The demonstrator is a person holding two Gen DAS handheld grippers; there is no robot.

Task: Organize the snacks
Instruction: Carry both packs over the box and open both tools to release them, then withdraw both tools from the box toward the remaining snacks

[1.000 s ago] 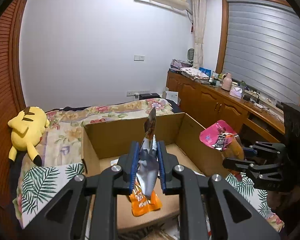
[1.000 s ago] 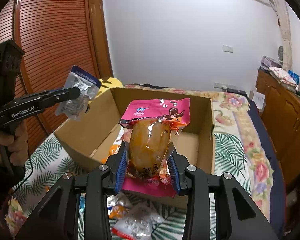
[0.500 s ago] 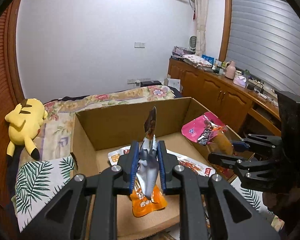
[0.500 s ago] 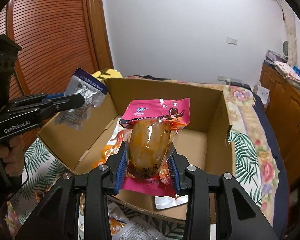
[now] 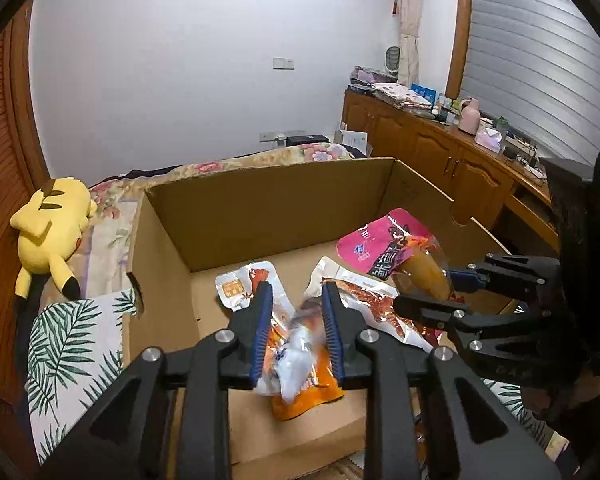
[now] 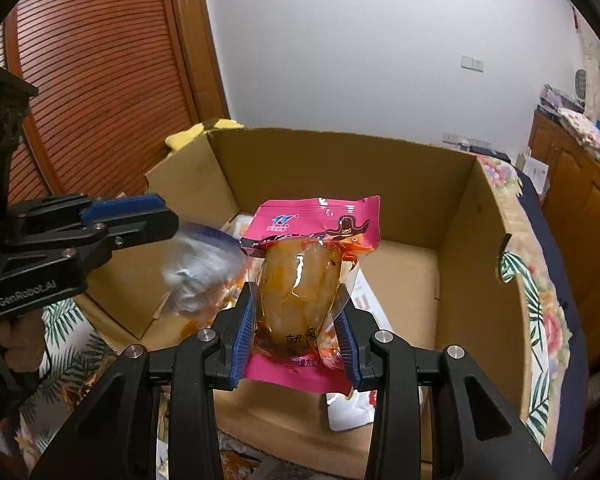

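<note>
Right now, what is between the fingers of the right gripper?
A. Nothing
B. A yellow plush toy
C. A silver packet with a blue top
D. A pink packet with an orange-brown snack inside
D: in the right wrist view the right gripper is shut on the pink packet, held over the cardboard box.

Matt brown cardboard box [image 5: 260, 208]; glossy pink plastic snack pouch [image 6: 316, 240]; shiny foil packets [image 5: 364, 304]; plush yellow toy [image 5: 52, 228]; varnished wooden cabinets [image 5: 432, 148].
</note>
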